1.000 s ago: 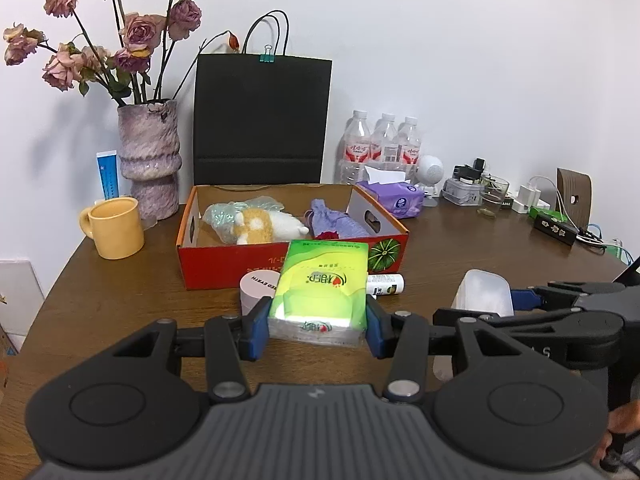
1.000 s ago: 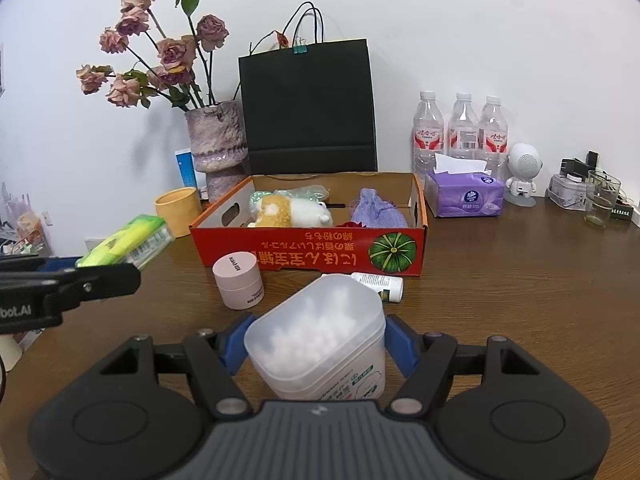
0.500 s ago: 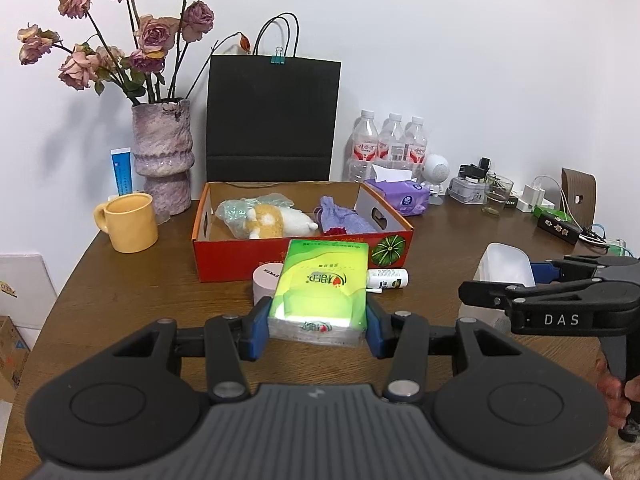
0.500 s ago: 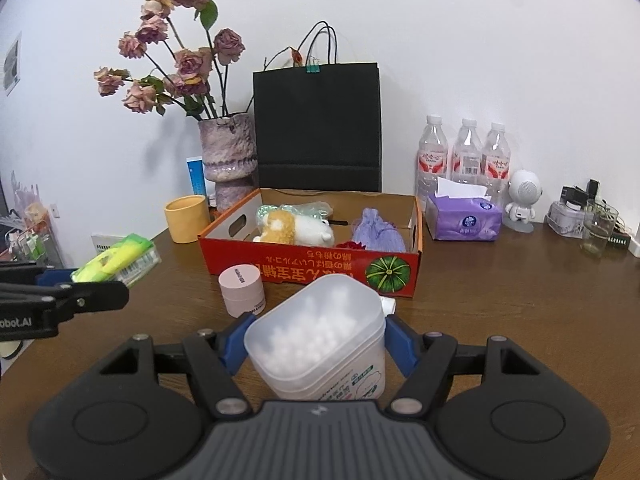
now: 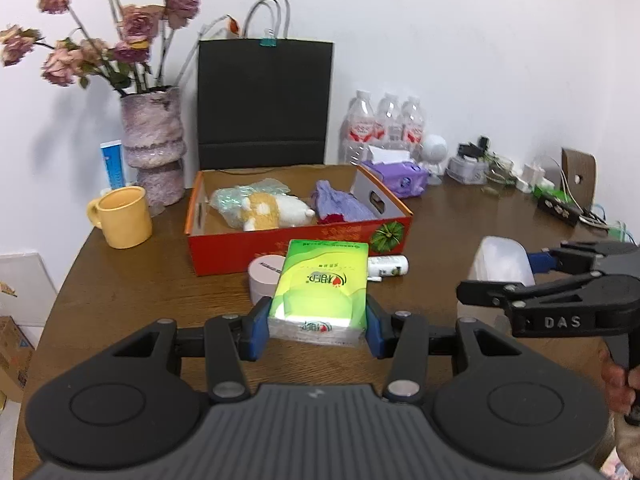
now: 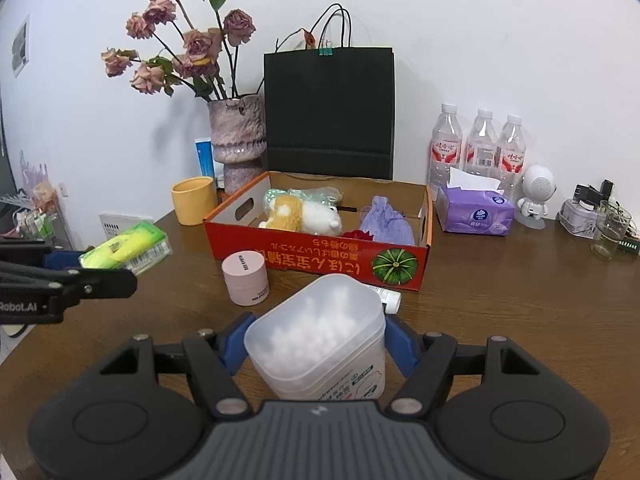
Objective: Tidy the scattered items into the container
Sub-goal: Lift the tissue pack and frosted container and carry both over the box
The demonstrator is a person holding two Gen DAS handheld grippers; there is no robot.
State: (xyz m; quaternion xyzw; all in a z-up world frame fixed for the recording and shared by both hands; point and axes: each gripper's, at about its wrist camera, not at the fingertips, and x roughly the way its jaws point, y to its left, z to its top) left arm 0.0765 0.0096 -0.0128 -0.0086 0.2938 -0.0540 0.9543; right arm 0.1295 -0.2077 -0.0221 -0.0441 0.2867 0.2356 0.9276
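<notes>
My left gripper (image 5: 318, 326) is shut on a green tissue pack (image 5: 322, 288) and holds it above the table, in front of the red cardboard box (image 5: 296, 242). My right gripper (image 6: 316, 346) is shut on a clear tub of cotton balls (image 6: 320, 336), also held in the air short of the box (image 6: 320, 258). The box holds a plush toy (image 6: 300, 214), a crinkly bag (image 6: 316, 194) and a purple pouch (image 6: 386, 222). A pink jar (image 6: 245, 279) and a small white tube (image 6: 388, 299) lie on the table before the box.
Behind the box stand a black paper bag (image 6: 330, 112), a vase of dried roses (image 6: 236, 140), a yellow mug (image 6: 193, 200), water bottles (image 6: 478, 144), a purple tissue pack (image 6: 474, 210), a white figurine (image 6: 536, 196) and a glass (image 6: 610, 230).
Both grippers have risen and drawn back from the box with their loads. The box and table items look smaller and lower in both views.
</notes>
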